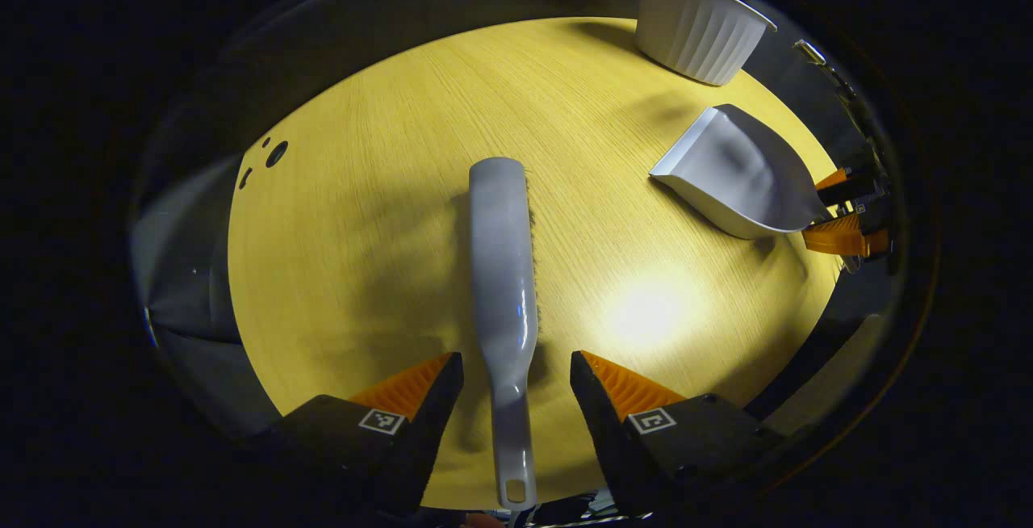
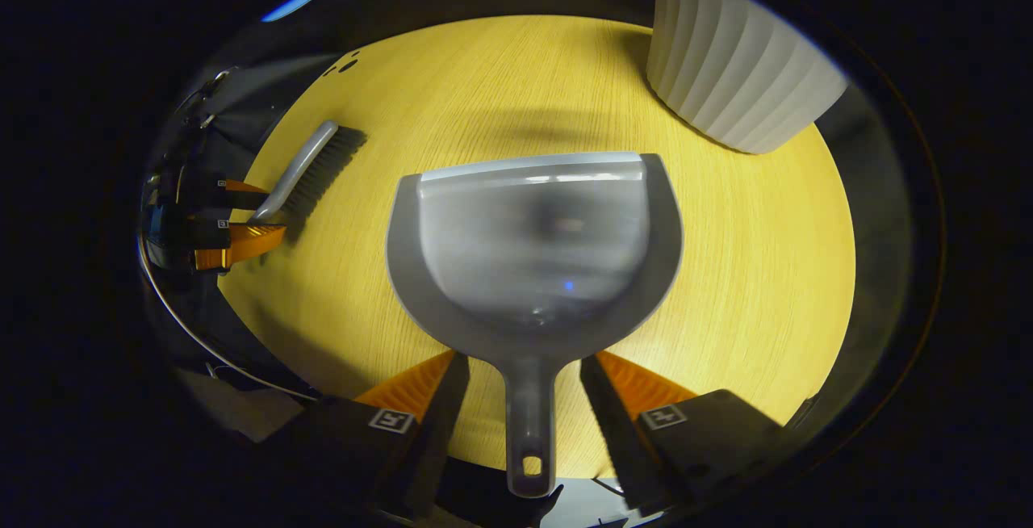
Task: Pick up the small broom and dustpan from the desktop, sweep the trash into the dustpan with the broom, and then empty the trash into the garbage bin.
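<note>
Dustpan lies flat on the round wooden surface, roughly mid-surface, mouth toward the far rim, handle toward the near rim. All places below taken from the dustpan.

Surface: bare wood runs on every side of the dustpan. Widest open stretch lies between it and the broom. Near rim passes just under the dustpan handle's end. Dark holes sit by the far rim, well apart from the dustpan.

Garbage bin: white, ribbed, upright, beyond the dustpan's mouth at the far rim. A strip of bare wood separates them.

Broom: grey, lying on its side, well apart from the dustpan, bristles along one long edge, handle toward the near rim.

Right tool: spread, orange-faced fingers either side of the dustpan handle just behind the pan, with a gap showing on each side. Nothing pinched.

Left tool: spread, one finger each side of the broom's handle neck, with clear gaps. Seen from the right gripper view, it stands at the surface edge.
</note>
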`<state>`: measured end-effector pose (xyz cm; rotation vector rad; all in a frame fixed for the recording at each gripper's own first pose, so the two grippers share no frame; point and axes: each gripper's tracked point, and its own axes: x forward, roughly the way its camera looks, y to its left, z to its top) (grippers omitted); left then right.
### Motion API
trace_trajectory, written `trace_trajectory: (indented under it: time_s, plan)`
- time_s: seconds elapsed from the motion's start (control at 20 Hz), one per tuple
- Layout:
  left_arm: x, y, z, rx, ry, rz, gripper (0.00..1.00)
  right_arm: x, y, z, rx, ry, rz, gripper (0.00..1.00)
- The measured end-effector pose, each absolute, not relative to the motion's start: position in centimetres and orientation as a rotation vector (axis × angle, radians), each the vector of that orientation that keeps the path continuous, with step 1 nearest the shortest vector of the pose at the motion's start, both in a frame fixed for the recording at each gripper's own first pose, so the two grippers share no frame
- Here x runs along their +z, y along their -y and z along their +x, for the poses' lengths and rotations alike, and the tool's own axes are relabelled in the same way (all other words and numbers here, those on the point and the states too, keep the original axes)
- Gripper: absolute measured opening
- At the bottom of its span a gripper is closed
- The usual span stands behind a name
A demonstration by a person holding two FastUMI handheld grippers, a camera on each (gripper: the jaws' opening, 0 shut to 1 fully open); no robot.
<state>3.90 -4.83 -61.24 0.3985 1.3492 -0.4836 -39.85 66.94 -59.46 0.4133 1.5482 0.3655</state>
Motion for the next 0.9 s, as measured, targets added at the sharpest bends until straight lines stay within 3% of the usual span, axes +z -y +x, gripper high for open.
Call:
trace_trajectory:
  time_s: [0.05, 0.4, 0.9]
  plan:
    - [-60.8, 4.7, 4.1, -0.477, -1.337, 0.41, 0.86, -58.8, -66.5, -39.6, 0.36, -1.535, 0.419, 0.99]
    - [-55.9, 5.0, 5.5, -0.448, -1.182, 0.407, 0.87, -53.8, -63.6, -36.5, 0.301, -1.363, 0.477, 0.99]
    - [-43.8, 10.4, 9.9, -0.462, -0.738, 0.228, 0.88, -45.8, -58.9, -30.6, 0.185, -1.041, 0.447, 0.99]
